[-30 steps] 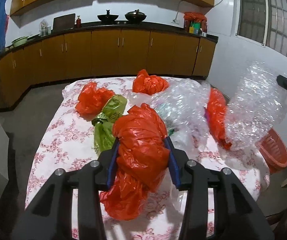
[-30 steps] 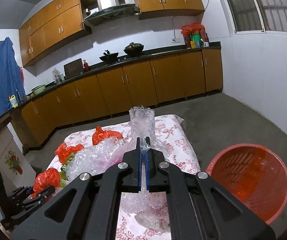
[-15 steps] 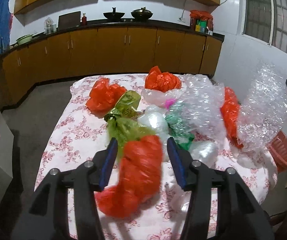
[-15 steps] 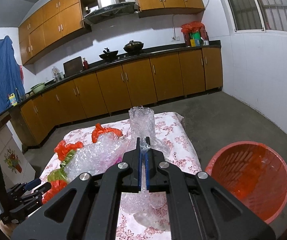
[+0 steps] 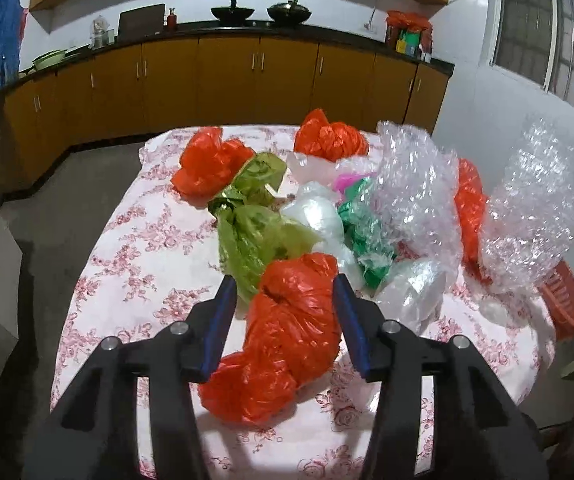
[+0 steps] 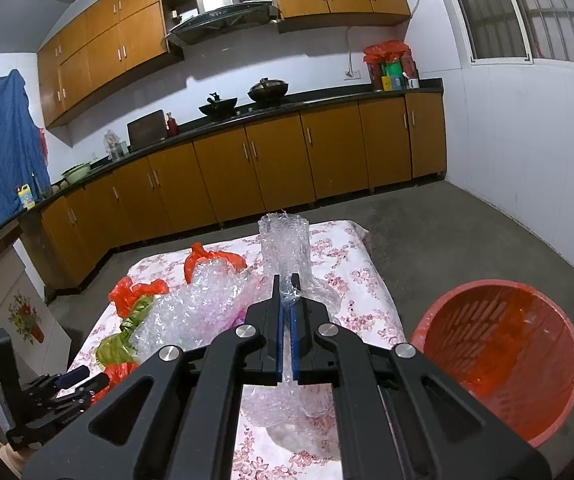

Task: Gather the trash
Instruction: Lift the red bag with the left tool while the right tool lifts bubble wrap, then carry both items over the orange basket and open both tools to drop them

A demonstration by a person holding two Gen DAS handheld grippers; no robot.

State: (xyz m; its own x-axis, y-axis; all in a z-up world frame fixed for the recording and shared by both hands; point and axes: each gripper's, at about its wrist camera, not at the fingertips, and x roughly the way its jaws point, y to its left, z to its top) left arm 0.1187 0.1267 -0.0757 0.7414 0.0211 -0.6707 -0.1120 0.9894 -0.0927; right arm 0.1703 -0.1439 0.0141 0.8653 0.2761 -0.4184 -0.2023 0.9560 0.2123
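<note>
The surface [image 5: 135, 240], covered in a pink floral cloth, has bare room along its left side and near corner, while its middle and right are crowded with loose bags and wrap. Open concrete floor [image 6: 447, 216] lies beyond its far edge, and a red basket [image 6: 499, 356] stands on the floor just off its right edge.

The left gripper [image 5: 285, 292] sits low over the near edge with a crumpled red bag [image 5: 287, 332] between its blue pads. The jaws have just been opening; the left pad stands clear of the bag and the right one is at its side, so it lies loose on the cloth. The bag is shiny, wrinkled, and bulges past the jaws toward the camera. Just beyond it lie a green bag [image 5: 255, 240] and clear bags.

The right gripper [image 6: 285, 286] has its jaws pressed together on a sheet of bubble wrap [image 6: 285, 240], which stands up above the fingertips and hangs below them, over the right part of the surface.
</note>
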